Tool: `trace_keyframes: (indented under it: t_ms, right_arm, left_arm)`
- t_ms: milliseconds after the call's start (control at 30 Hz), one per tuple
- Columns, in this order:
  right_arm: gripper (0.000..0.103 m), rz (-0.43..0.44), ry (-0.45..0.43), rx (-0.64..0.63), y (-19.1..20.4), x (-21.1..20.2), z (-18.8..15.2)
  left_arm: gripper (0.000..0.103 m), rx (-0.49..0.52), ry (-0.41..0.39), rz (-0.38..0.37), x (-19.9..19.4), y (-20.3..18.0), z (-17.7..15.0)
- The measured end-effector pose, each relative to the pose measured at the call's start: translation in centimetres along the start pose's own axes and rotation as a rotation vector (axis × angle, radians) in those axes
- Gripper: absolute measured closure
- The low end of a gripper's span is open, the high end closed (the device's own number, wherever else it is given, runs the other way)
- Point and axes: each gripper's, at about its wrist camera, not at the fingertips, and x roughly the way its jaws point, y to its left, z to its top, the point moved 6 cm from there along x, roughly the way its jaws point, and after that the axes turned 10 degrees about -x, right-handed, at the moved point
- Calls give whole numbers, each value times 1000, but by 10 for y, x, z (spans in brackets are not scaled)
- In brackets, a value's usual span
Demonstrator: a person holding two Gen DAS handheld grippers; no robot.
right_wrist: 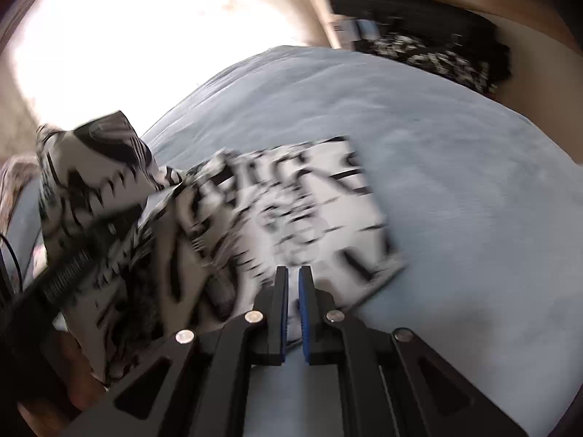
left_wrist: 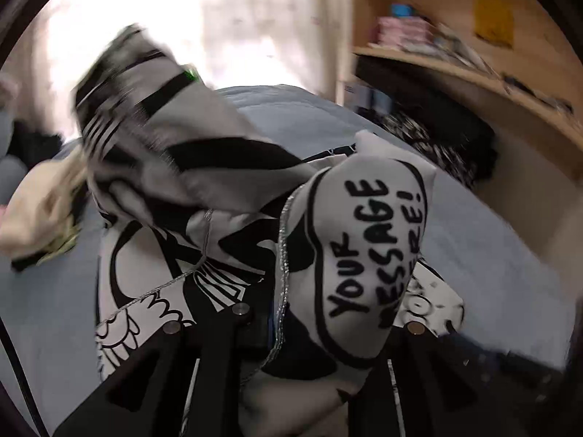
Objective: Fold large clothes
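Bed (right_wrist: 455, 182) with a pale blue cover takes most of the room, wooden shelf unit (left_wrist: 455, 58) behind it, bright window at the far end. The black-and-white printed garment (right_wrist: 291, 211) is half on the bed: one flat panel lies spread on the cover, the rest is hauled up in the air and bunched toward the left side. A cream cloth (left_wrist: 40, 215) sits crumpled beside it on the bed, a dark patterned pile (right_wrist: 437, 62) by the shelf, well apart. Left claw (left_wrist: 328, 324) has the printed fabric draped over and between its fingers; cloth hides the tips, so I read it as clenched on the garment, though the contact itself isn't visible. Right claw (right_wrist: 293, 276) is nearly closed, narrow gap between the blue pads, tips just over the near edge of the flat panel; can't tell if it pinches a thin layer or nothing. Both views motion-blurred. My read: mid-fold, carrying the lifted part over the flat part. To do it well: keep the lifted edge taut, pin the flat panel so it doesn't drag, lay down edge to edge, don't drop the bunch
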Motion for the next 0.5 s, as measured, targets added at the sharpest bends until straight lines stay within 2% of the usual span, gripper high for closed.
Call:
trace_keyframes:
  t_ms: [100,167,233,367,500]
  right_arm:
    - [97,-22,16,23,-19,2,-3]
    - [97,-7,41,33,-22,7,-9]
    - [97,5,57,32,-17,16,-6]
    - [97,13,61,18,-13,19,-5]
    - [97,32,56,26,-15,21,1]
  left_arm:
    - [88,70,94,43,39,-25,-22]
    - [86,80,176,98,61,-20,-47]
    - [84,88,207,118,70,-17,-60]
    - [78,133,211,91,65,-20,-58]
    - [75,57,260,22,60,-11,-55]
